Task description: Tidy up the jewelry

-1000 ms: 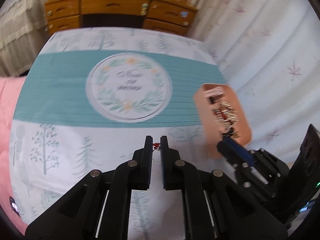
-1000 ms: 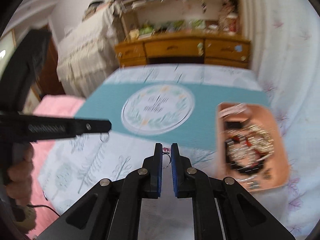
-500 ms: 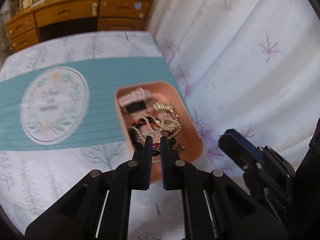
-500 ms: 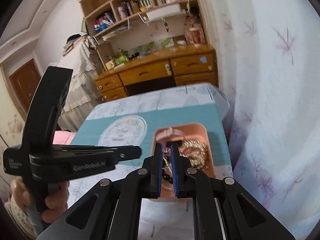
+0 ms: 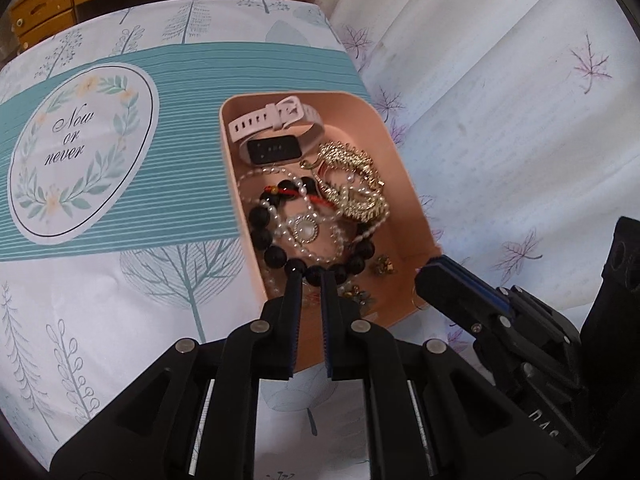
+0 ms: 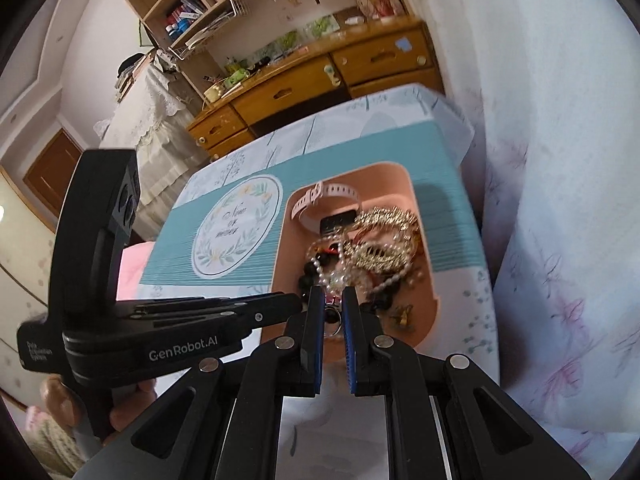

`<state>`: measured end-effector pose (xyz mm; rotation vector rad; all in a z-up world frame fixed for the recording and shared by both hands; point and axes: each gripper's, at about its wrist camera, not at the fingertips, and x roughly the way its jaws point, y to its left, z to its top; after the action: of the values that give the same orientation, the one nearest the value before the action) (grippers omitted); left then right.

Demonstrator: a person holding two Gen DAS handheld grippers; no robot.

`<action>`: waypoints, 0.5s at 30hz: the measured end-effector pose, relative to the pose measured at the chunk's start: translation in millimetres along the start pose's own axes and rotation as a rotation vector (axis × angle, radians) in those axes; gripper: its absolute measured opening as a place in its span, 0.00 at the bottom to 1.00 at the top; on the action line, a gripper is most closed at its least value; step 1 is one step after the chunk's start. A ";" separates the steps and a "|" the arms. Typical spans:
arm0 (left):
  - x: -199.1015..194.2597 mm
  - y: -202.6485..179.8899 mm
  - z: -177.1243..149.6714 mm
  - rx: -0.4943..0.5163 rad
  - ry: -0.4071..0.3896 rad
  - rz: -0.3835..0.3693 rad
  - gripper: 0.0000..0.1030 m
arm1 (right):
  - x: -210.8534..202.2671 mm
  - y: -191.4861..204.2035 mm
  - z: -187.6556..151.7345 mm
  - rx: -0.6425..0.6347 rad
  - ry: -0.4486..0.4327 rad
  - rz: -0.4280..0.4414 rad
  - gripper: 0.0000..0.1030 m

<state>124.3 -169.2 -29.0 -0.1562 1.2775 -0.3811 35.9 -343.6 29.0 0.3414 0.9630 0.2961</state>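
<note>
A peach tray [image 5: 230,152] [image 6: 352,166] sits at the table's right edge. It holds a white watch [image 5: 276,120] [image 6: 324,196], gold chains [image 5: 352,176] [image 6: 384,236], a pearl necklace [image 5: 308,232] and a black bead bracelet [image 5: 264,236]. My left gripper [image 5: 311,278] [image 6: 296,302] hangs over the tray's near end, shut on a small earring that barely shows between its pads. Just to its right is my right gripper [image 6: 332,294] [image 5: 430,270], also over the near end. It is shut on a small hoop earring [image 6: 331,312] with a pink top.
The tablecloth has a teal band with a round "Now or never" emblem [image 5: 76,152]. A white curtain with purple leaves [image 5: 520,120] hangs close to the tray's right side. A wooden dresser [image 6: 320,80] stands beyond the table. A hand [image 6: 60,400] holds the left gripper.
Both grippers have swung right, from over the tablecloth to over the tray's near end, and sunk a little. Each still pinches its small piece.
</note>
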 end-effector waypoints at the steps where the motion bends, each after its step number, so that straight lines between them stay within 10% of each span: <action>1: -0.8 0.4 -0.9 0.000 -0.001 0.006 0.06 | 2.5 -1.2 0.3 0.009 0.006 0.006 0.11; 7: -12.4 2.0 -7.4 0.007 -0.013 -0.006 0.18 | -0.9 1.8 1.2 0.022 -0.020 0.006 0.30; 11: -30.6 -1.9 -14.1 0.022 -0.057 0.023 0.41 | -10.9 12.3 1.7 0.004 -0.040 0.000 0.30; 15: -52.1 -1.0 -22.1 0.032 -0.100 0.044 0.43 | -22.8 21.9 -0.7 -0.014 -0.049 -0.017 0.30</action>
<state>90.8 -149.1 11.9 -0.1185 1.1735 -0.3519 21.0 -332.6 54.6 0.3262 0.9151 0.2777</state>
